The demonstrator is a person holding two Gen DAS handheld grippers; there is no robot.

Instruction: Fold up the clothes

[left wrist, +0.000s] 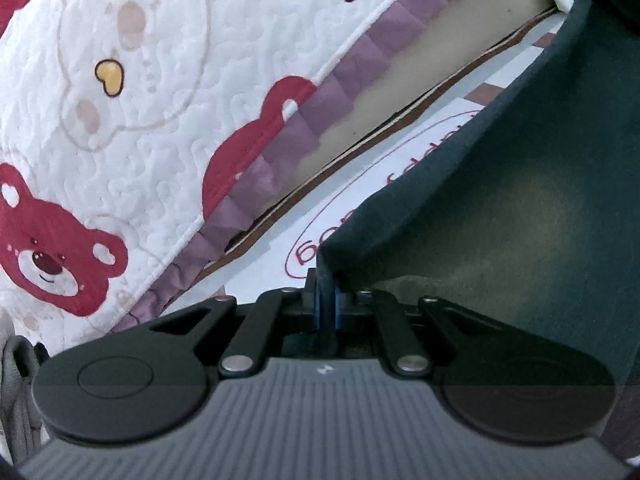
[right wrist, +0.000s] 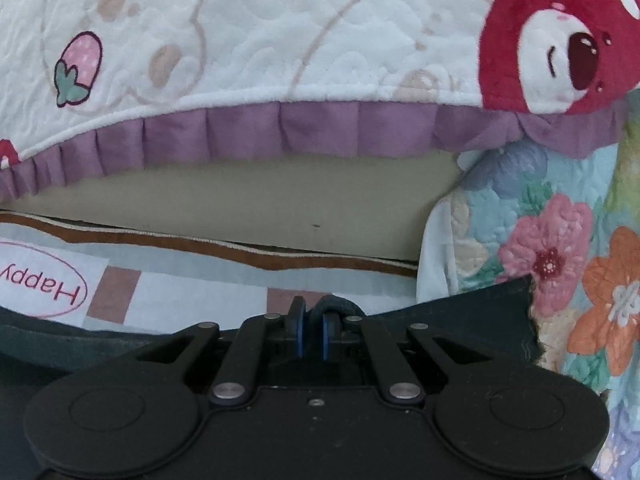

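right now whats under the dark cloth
Under the dark cloth, a pale checked mat with an oval "Happy" print shows at its edges. The part it covers cannot be seen.

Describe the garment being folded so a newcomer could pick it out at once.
Start at the big white quilt with red bears and a purple frill; below it lies a pale checked mat. On that mat is the dark teal garment, pinched by both the left tongs and right tongs. It is the only plain, dark, unprinted fabric there.
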